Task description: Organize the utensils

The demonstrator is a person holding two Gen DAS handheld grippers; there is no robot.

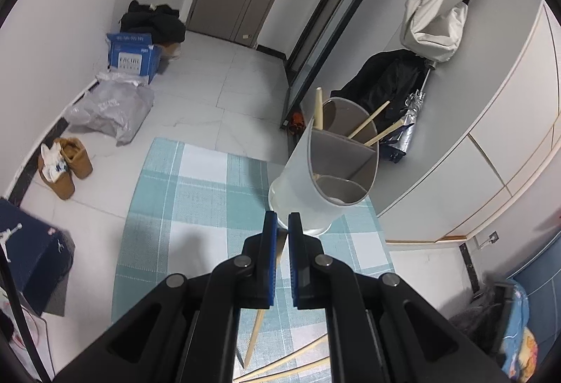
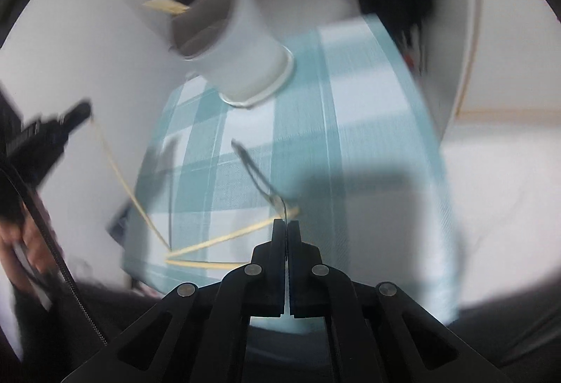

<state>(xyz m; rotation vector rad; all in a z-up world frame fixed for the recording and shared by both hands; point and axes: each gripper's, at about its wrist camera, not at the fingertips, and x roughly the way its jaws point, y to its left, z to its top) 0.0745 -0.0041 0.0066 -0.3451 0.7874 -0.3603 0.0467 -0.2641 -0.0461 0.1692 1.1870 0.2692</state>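
Observation:
A white divided utensil holder (image 1: 326, 169) stands on a teal checked cloth (image 1: 196, 193), with several wooden chopsticks (image 1: 368, 122) in its far compartment. My left gripper (image 1: 282, 225) is shut on a wooden chopstick (image 1: 257, 334) that hangs down below its fingers, just in front of the holder's base. In the blurred right wrist view, my right gripper (image 2: 286, 225) is shut on a thin dark metal utensil (image 2: 256, 172) lifted over the cloth (image 2: 368, 137). Two more chopsticks (image 2: 224, 239) lie on the cloth. The holder (image 2: 238, 57) and the left gripper (image 2: 66, 123) with its chopstick show there too.
The small table's edges are close on all sides. On the floor are a blue box (image 1: 133, 55), a grey plastic bag (image 1: 112, 109), brown boots (image 1: 66, 165) and a dark box (image 1: 31, 250). White cabinets (image 1: 491, 123) with a hanging bag (image 1: 434, 18) stand right.

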